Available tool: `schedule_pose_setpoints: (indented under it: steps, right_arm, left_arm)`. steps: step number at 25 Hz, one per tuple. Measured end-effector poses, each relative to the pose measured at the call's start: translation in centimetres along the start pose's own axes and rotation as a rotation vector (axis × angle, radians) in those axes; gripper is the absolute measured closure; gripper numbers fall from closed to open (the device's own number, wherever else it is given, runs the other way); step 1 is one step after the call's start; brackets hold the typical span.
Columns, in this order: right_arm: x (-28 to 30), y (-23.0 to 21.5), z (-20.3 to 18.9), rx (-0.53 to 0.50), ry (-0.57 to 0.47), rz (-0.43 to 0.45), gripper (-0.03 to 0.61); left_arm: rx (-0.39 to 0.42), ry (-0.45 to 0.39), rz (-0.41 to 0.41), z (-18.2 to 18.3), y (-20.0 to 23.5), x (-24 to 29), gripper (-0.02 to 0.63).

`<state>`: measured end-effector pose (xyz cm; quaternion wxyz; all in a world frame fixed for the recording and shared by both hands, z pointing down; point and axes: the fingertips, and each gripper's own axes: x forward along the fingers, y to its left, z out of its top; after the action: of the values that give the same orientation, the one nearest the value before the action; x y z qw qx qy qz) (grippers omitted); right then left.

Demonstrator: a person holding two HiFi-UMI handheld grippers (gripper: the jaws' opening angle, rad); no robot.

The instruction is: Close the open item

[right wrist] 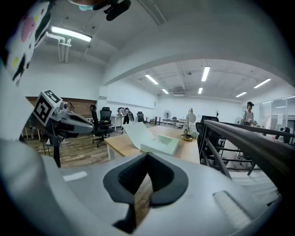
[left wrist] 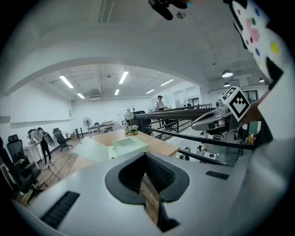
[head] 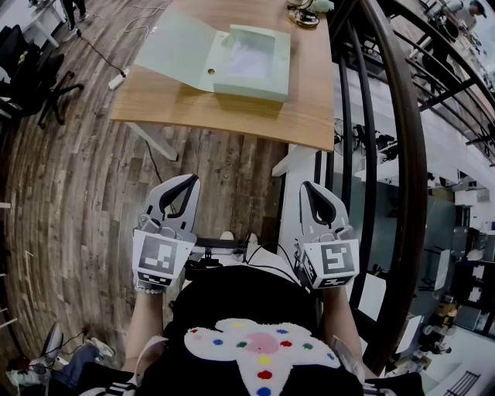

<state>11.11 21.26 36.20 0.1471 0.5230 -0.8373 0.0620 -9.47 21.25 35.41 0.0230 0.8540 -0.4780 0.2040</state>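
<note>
A pale green box file (head: 247, 63) lies open on the wooden table (head: 305, 116), its lid (head: 172, 48) folded out flat to the left. It also shows as the box file (left wrist: 130, 145) in the left gripper view and the box file (right wrist: 159, 144) in the right gripper view. Both grippers are held close to my body, well short of the table. My left gripper (head: 190, 179) is shut with nothing in it. My right gripper (head: 308, 186) is shut and empty too. The two point toward the table, side by side.
A dark curved railing (head: 402, 155) runs along the right of the table. A black office chair (head: 31, 77) stands on the wood floor at the left. A brass-coloured object (head: 303, 15) sits at the table's far edge. A white power strip (head: 117, 80) lies on the floor.
</note>
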Motion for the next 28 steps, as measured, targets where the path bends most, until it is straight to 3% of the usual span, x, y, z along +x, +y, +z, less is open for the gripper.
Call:
schedule_pose_setpoints:
  steps: [5,13,28]
  right_arm:
    - [0.2,0.0,-0.1,0.001,0.005,0.003,0.571]
    - [0.2,-0.2,-0.8,0.064,0.015,-0.008,0.571]
    - [0.8,0.4,-0.9,0.057,0.041,-0.018,0.571]
  left_arm:
    - [-0.001,0.016,0.0,-0.2,0.1,0.2,0.607]
    - [-0.014,0.119,0.012,-1.9,0.5,0.4,0.607]
    - [-0.012,0.127,-0.002,-2.3,1.4,0.4,0.607]
